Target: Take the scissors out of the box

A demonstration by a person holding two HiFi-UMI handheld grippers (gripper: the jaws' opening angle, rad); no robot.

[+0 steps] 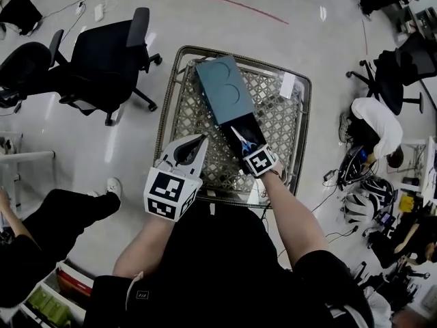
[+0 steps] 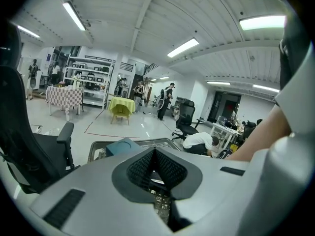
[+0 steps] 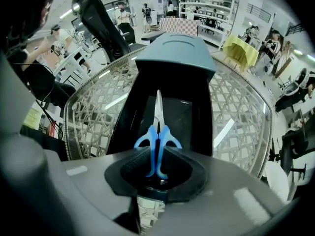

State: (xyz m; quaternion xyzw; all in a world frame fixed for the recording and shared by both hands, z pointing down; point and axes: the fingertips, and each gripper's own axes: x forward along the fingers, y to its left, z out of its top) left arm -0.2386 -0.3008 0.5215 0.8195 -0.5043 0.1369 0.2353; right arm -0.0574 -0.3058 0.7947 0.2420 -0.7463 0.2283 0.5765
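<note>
A long box point(image 1: 222, 87) with a teal sleeve and a black inner tray lies on the wicker-patterned glass table point(image 1: 300, 115). Blue-handled scissors point(image 1: 242, 142) lie in the pulled-out tray with the blades pointing away from me. My right gripper point(image 1: 249, 152) points steeply down at the tray's near end. In the right gripper view its pads press on the scissors' blue handles point(image 3: 157, 136), and the box point(image 3: 174, 58) stretches away behind. My left gripper point(image 1: 198, 142) hovers over the table's near left part, shut and holding nothing. The left gripper view shows its jaws point(image 2: 155, 151) meeting, with the box point(image 2: 123, 145) beyond.
Two black office chairs point(image 1: 102, 63) stand left of the table. A person in white point(image 1: 375, 125) crouches at the right among chairs, cables and helmets point(image 1: 362, 197). Another person's dark-clad leg point(image 1: 54, 224) and storage bins point(image 1: 48, 306) are at the lower left.
</note>
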